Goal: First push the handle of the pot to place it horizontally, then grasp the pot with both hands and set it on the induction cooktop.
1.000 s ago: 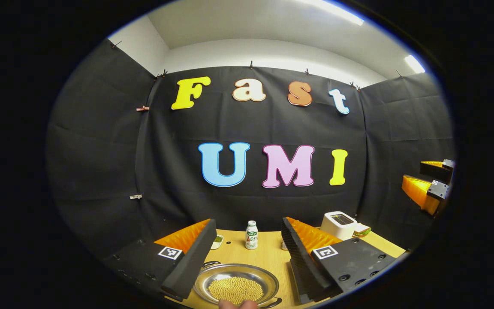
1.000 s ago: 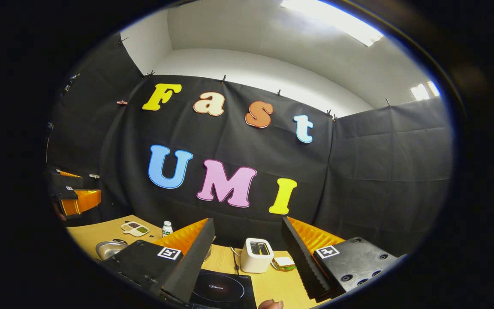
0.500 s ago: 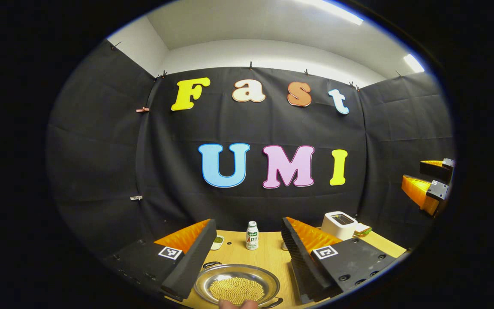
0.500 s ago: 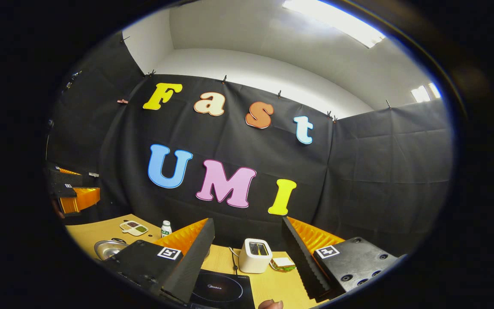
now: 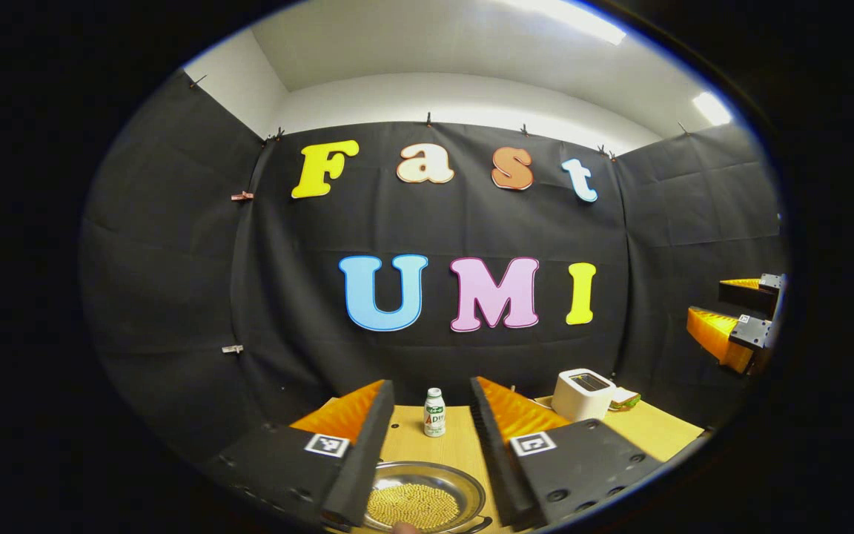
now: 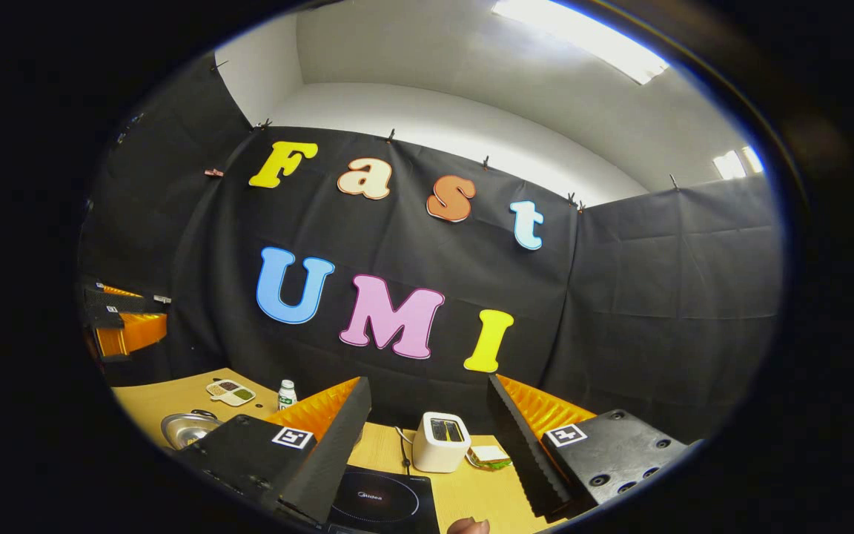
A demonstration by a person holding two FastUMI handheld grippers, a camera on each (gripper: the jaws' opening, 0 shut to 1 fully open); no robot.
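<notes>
Both my grippers hang above the pale wooden table [image 5: 657, 426], neither touching the pot.

My left gripper [image 5: 427, 393] has its fingers set apart with a moderate gap, holding nothing; below and between them lies the shallow round steel pot [image 5: 464, 486] filled with yellow grains, a small white bottle [image 5: 434, 411] with a green label standing beyond it. My right gripper [image 6: 427, 393] has its fingers spread wide and empty over the flat black induction cooktop [image 6: 386, 504], with a white boxy toaster [image 6: 442, 443] behind it. In the right gripper view the pot [image 6: 186, 428] sits well to the left of the cooktop; its handle's position is too small to judge.
</notes>
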